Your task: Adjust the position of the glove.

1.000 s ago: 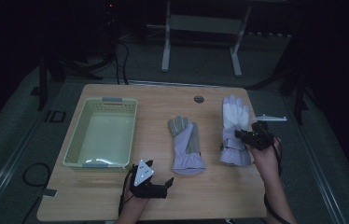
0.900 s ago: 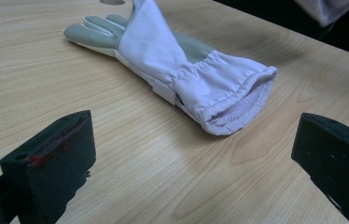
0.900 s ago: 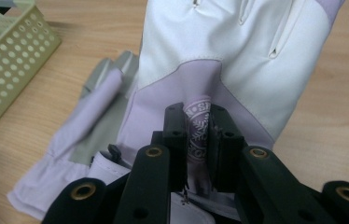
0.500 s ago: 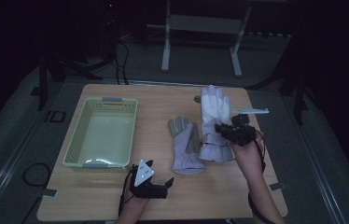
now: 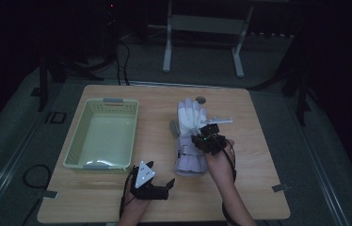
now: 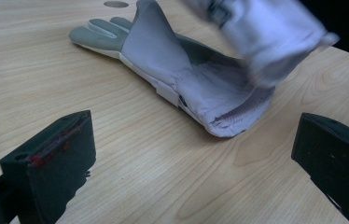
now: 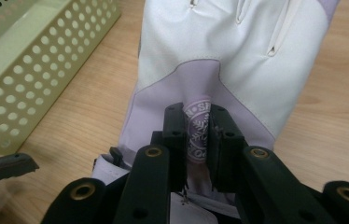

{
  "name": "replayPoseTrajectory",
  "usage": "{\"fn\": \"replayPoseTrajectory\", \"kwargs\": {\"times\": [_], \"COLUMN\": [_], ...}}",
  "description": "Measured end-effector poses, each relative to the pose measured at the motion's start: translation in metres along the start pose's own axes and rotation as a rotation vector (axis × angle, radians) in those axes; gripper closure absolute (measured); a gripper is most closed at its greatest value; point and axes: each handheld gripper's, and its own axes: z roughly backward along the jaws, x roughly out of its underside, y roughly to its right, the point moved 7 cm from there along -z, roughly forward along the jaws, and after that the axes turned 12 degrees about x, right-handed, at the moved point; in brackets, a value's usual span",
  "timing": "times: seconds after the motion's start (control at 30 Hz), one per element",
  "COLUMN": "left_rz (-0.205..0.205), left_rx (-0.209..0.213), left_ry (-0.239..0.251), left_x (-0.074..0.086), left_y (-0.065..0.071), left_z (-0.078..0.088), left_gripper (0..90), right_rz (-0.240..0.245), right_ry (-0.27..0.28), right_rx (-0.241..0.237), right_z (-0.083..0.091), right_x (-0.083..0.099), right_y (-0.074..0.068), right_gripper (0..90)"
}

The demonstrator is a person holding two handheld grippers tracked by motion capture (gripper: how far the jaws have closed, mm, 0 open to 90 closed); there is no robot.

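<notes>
The right gripper [image 7: 196,135] clenches a white glove [image 7: 238,60] above the second glove [image 6: 163,60]. The left gripper [image 6: 186,154] rests released near the basket [image 5: 77,141].

Item count on the light wooden table [image 5: 259,188]: two gloves, one basket, two grippers.

Two pale lilac-and-white fabric work gloves are showing, the upper glove [image 5: 190,117] [image 7: 238,60] [image 6: 266,32] overlapping the grey-palmed lower glove [image 5: 189,162] [image 6: 172,65]. One pale green perforated plastic basket [image 5: 73,150] [image 7: 32,70] is sitting to their left. Two black two-jaw handheld grippers are appearing, a left gripper [image 5: 157,181] and a right gripper [image 5: 201,137] [image 7: 196,140]. One small round hole [image 5: 200,100] [image 6: 115,4] is lying in the tabletop.
</notes>
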Motion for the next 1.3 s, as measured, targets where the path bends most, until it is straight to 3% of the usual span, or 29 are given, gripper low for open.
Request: {"fn": "replayPoseTrajectory", "kwargs": {"times": [0.1,0.37,0.47,0.6,0.7,0.83,0.97,1.07,1.2,1.3], "left_rz": [0.002,0.001,0.000,0.002,0.005,0.006,0.000,-0.002,0.005,0.009], "left_rx": [0.002,0.006,0.008,0.008,0.010,0.012,0.011,0.012,0.013,0.014], "left_ry": [0.002,0.002,0.001,-0.001,-0.001,-0.001,-0.005,-0.002,-0.001,-0.004], "left_x": [0.000,0.000,0.000,0.000,0.000,0.000,0.000,0.000,0.000,0.000], "left_y": [0.000,0.001,0.001,0.001,0.001,0.000,0.001,0.001,0.001,0.000], "left_z": [0.000,0.000,0.000,0.000,0.000,0.000,-0.001,-0.001,-0.001,-0.001], "left_gripper": [0.0,0.0,0.0,0.0,0.0,0.0,0.0,0.0,0.0,0.0], "right_rz": [-0.006,-0.015,-0.020,-0.023,0.004,-0.007,-0.026,-0.021,0.027,0.023], "right_ry": [-0.004,-0.082,-0.094,-0.087,-0.091,-0.084,-0.076,-0.073,-0.016,0.004], "right_rx": [0.007,0.054,0.050,0.036,0.049,0.074,0.068,0.053,0.028,-0.006], "right_z": [-0.011,-0.045,-0.052,-0.053,-0.053,-0.051,-0.049,-0.045,-0.038,-0.031], "right_x": [0.001,0.016,0.020,0.022,0.023,0.027,0.027,0.026,0.020,0.017], "right_y": [-0.003,-0.006,-0.006,-0.004,-0.002,0.010,0.018,0.018,0.017,0.023], "right_gripper": [78.1,77.3,75.0,70.9,71.3,71.4,68.1,61.5,41.7,30.6]}}
